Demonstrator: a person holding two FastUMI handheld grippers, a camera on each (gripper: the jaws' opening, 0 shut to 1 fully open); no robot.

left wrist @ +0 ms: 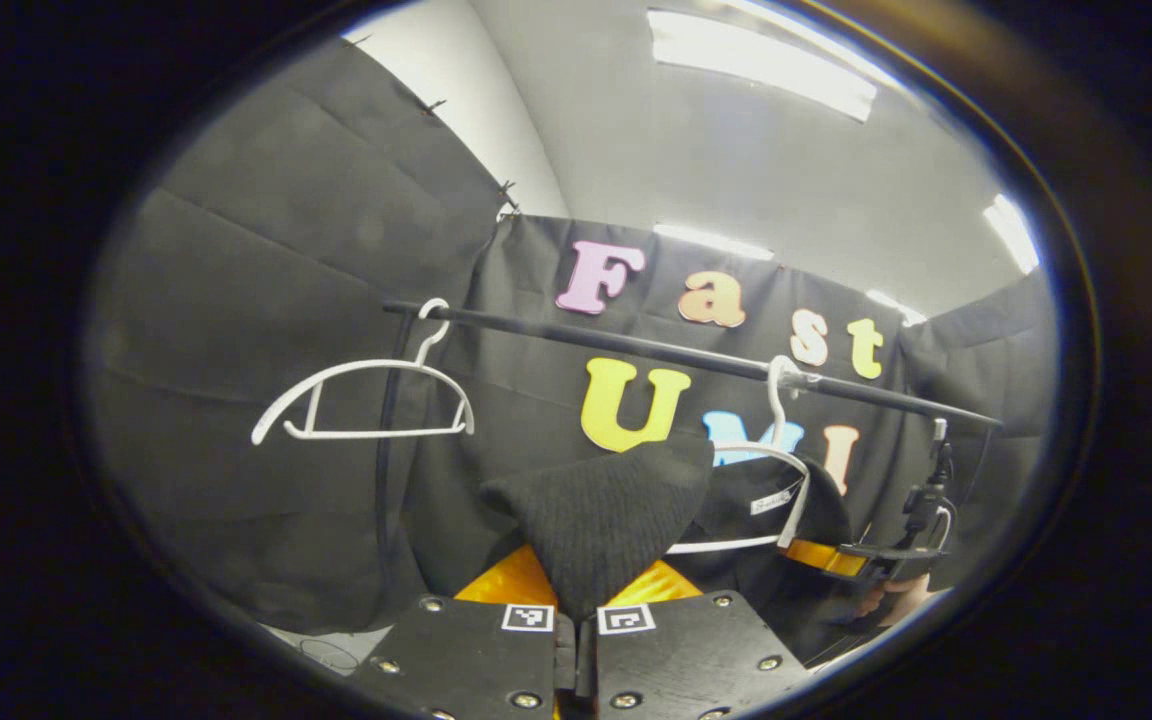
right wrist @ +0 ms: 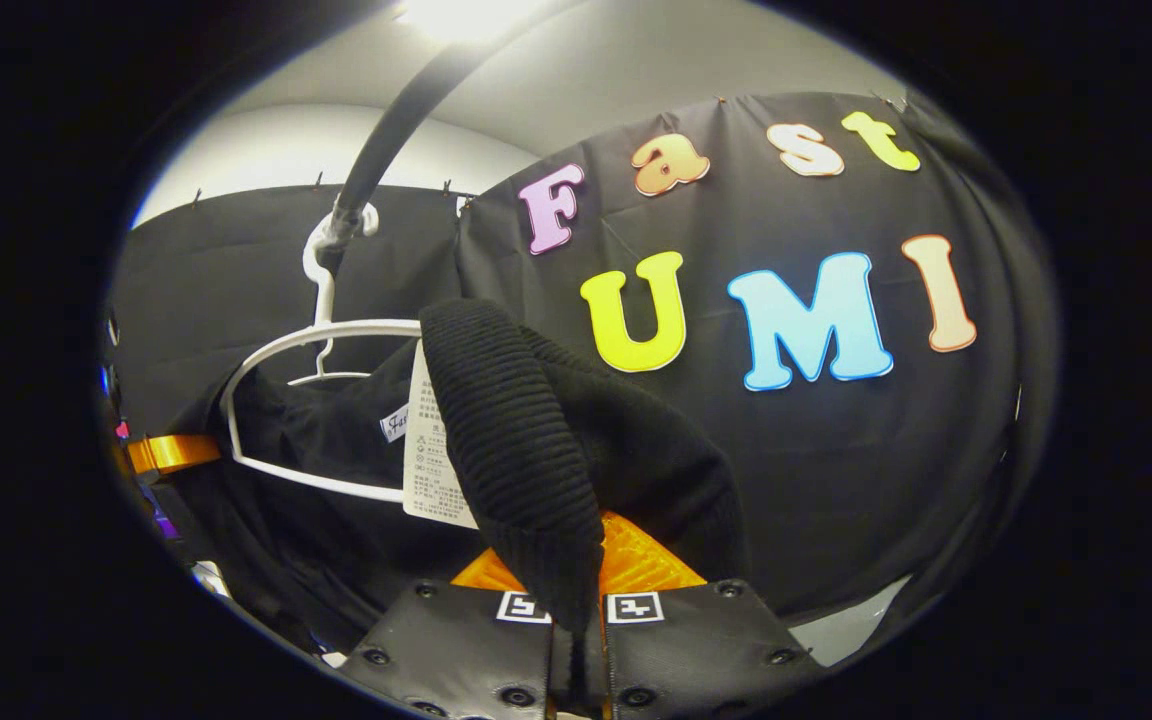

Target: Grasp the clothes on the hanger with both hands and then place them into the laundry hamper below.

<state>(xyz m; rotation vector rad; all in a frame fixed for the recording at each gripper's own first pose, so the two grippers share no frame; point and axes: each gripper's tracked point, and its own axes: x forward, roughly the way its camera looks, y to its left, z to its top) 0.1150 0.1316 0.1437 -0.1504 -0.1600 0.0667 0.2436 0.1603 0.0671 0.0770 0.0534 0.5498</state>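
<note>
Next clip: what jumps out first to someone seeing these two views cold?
A black knit garment bunches up at the bottom centre of each view, pinched between the fingers of the left gripper and the right gripper. Its white hanger is on the black rail. In the left gripper view, an empty white hanger hangs at the rail's left end.

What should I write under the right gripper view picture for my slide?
Right claw pinching a black knit garment pulled partway off a white hanger on the rail.
</note>
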